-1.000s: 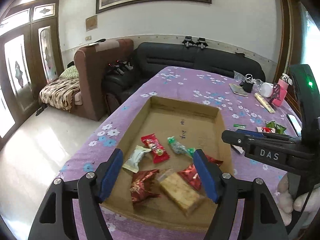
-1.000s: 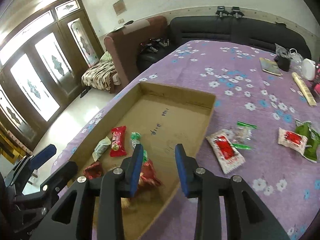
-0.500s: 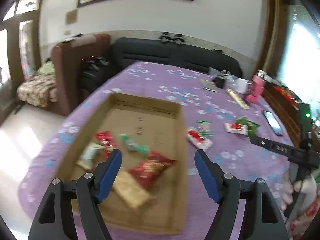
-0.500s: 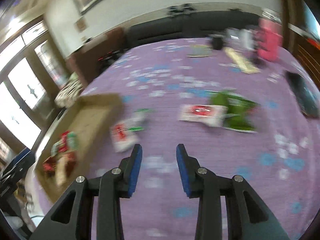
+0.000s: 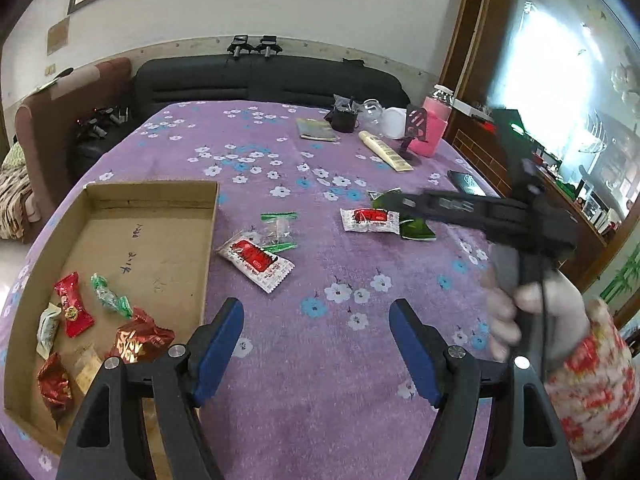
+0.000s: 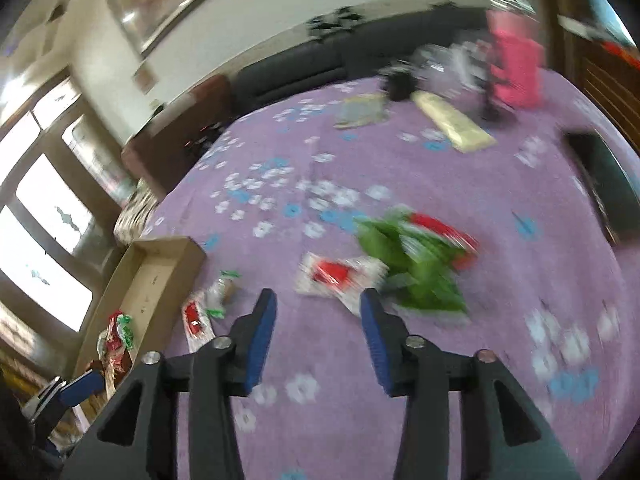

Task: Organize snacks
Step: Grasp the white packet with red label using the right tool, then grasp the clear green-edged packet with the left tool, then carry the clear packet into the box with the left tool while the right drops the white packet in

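The right gripper (image 6: 318,316), empty and opening, points at the white packet (image 6: 340,276) at twelve o'clock, likely for the box (image 5: 120,248); the left gripper (image 5: 316,340) hangs wide, empty.

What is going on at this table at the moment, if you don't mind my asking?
A person is sorting snacks into a cardboard box on a purple flowered tablecloth, with a gripper in each hand. Several wrapped sweets already lie in the box. The right gripper, empty and opening, is aimed at a white-and-red packet beside a green packet. The left gripper is open and empty. Another white-and-red packet lies outside the box.
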`<state>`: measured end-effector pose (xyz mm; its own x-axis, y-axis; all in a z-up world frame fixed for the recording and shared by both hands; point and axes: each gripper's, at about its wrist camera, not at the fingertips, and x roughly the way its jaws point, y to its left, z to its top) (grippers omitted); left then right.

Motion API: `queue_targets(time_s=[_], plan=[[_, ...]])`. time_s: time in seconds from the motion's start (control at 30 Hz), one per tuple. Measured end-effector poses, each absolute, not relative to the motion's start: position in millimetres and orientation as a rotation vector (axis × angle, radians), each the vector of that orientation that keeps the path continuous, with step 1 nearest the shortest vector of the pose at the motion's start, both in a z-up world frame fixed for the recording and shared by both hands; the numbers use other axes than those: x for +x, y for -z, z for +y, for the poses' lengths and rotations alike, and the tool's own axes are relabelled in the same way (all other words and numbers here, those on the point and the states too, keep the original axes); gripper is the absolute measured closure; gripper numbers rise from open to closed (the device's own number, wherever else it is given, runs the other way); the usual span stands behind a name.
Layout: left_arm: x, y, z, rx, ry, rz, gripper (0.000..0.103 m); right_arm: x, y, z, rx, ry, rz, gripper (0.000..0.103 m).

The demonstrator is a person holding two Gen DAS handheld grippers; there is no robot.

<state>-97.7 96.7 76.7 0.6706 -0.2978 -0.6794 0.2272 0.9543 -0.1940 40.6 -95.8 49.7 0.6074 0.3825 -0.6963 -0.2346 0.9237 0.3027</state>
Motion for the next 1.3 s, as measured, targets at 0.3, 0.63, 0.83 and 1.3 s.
queue_targets(time_s=[0.3,0.63,0.83,1.3], plan=[[-68.0,-77.9,116.9,-0.119,0.275,0.801,0.024,84.0,-12.1,-59.3,-0.074,-0.382,0.965,0.050],[1.7,-58.2,68.2,0.063,0.319,0.869,0.024,40.8,-10.4,-78.2,-0.031,-0.317,0.959,0.081],[55.5,-30.6,57.6,0.097,0.297,0.969,0.027,26.0,-20.1,-94.0,0.071,-0.357,0.920,0.081],[35.5,-36.9,54.2,0.094,0.339,0.953,0.065,25.2,-25.0,-104.1,0.154,-0.389,0.886,0.080]])
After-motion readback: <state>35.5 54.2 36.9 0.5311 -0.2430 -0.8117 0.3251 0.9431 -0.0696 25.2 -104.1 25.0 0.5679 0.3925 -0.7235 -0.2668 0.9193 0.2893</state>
